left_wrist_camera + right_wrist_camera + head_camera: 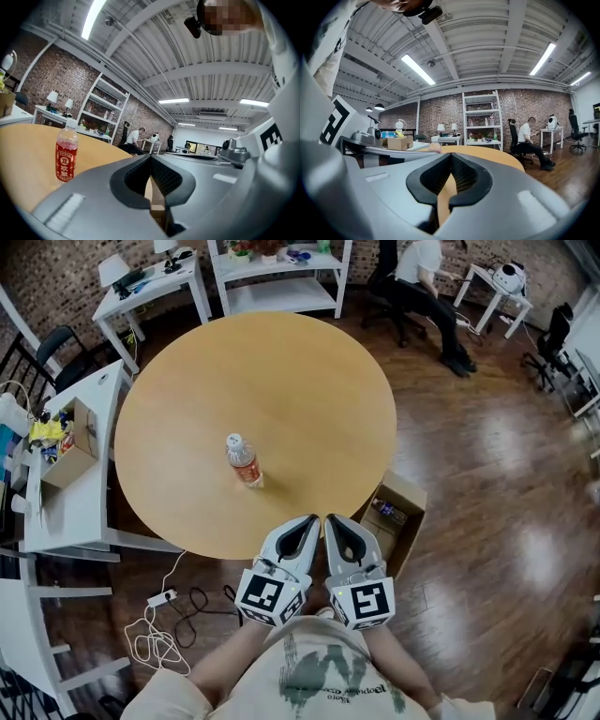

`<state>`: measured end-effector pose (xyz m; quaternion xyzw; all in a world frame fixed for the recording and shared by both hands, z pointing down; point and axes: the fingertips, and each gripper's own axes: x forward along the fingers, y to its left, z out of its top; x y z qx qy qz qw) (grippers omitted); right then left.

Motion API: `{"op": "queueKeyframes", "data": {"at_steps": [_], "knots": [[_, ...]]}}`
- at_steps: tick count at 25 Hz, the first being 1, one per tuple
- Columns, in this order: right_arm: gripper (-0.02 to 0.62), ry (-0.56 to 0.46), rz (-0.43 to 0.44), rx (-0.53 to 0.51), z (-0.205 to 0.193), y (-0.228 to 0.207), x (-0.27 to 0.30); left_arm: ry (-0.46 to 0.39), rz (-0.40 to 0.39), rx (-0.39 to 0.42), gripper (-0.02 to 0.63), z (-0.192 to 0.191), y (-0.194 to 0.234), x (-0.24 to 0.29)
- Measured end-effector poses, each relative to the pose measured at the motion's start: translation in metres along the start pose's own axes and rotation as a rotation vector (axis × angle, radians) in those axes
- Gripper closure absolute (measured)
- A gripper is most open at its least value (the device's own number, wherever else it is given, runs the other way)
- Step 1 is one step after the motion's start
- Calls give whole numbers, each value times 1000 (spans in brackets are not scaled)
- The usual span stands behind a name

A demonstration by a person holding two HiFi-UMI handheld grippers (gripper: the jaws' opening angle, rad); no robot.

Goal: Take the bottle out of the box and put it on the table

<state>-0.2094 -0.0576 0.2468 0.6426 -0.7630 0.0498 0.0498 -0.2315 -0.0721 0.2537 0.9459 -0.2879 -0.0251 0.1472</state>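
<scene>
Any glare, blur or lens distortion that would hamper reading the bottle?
Head view: sharp, even light, glare patches on the wood floor, bottle clear. Left gripper view: heavy fisheye, dark corners, bottle label legible. Right gripper view: same fisheye, bright ceiling strips, no blur.

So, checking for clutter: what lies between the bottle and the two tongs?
Nothing: the head view shows bare table between the bottle and the left tongs and right tongs, both shut at the table's edge.
</scene>
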Motion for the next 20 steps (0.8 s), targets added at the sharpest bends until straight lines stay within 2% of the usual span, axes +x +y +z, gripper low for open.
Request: {"op": "queueKeyframes", "data": {"at_steps": [6,20], "knots": [[595,-23,14,-11,7,-6,-4,-27,19,49,611,7,-6,5],[595,-18,68,-31,3,12,15,-52,74,71,611,8,17,-9]]}}
